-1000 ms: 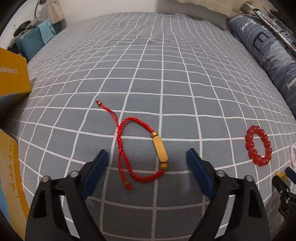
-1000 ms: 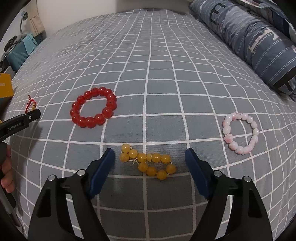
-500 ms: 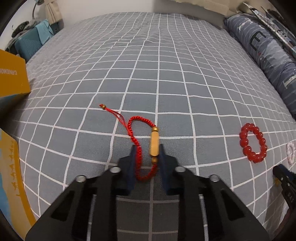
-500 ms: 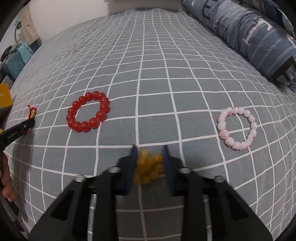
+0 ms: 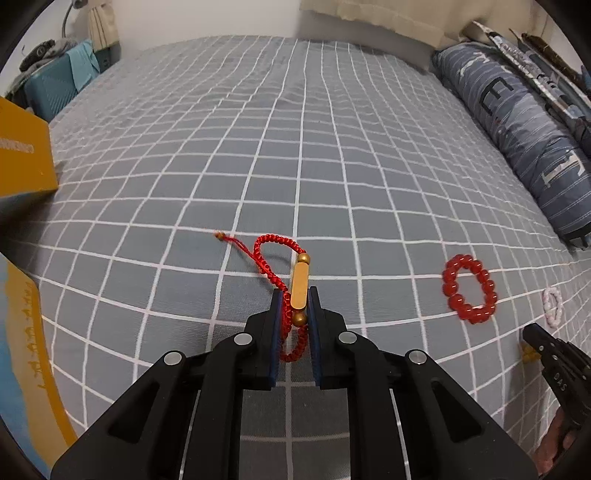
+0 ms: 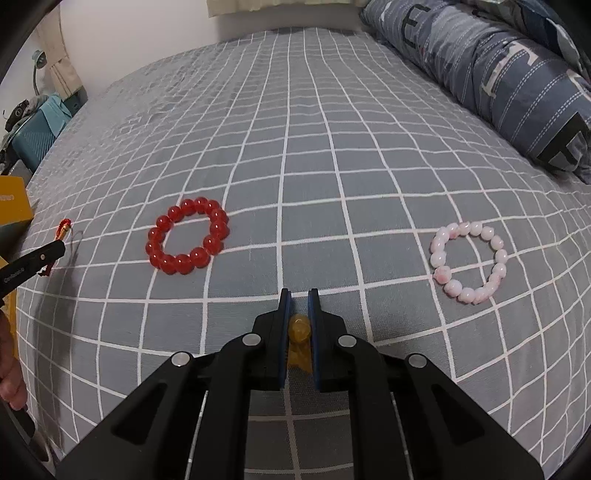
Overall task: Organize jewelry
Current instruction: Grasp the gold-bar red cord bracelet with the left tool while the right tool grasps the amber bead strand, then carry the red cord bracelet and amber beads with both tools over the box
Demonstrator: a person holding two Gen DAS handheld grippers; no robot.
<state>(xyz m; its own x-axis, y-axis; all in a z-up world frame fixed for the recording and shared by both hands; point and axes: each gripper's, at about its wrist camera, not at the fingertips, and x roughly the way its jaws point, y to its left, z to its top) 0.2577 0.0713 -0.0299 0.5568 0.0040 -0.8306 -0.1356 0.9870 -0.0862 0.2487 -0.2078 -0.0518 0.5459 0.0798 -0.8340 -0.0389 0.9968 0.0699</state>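
At lower centre of both views, 2 bracelets are gripped on the checked bedspread (image 5: pixel 332 147).

The red cord bracelet (image 5: pixel 275 254) is pinched by the left gripper (image 5: pixel 295 295) at its gold bar; the amber bead bracelet (image 6: pixel 299 328) is bunched inside the clenched right gripper (image 6: pixel 298 299). The red bead bracelet (image 6: pixel 186 236) and pink bead bracelet (image 6: pixel 467 262) are left lying apart. Slack cord could be snagged on fabric when lifted, or round beads squeezed out.

Grey checked bed (image 5: pixel 295 147), striped pillow (image 5: pixel 517 122), pale wall (image 5: pixel 207 18)
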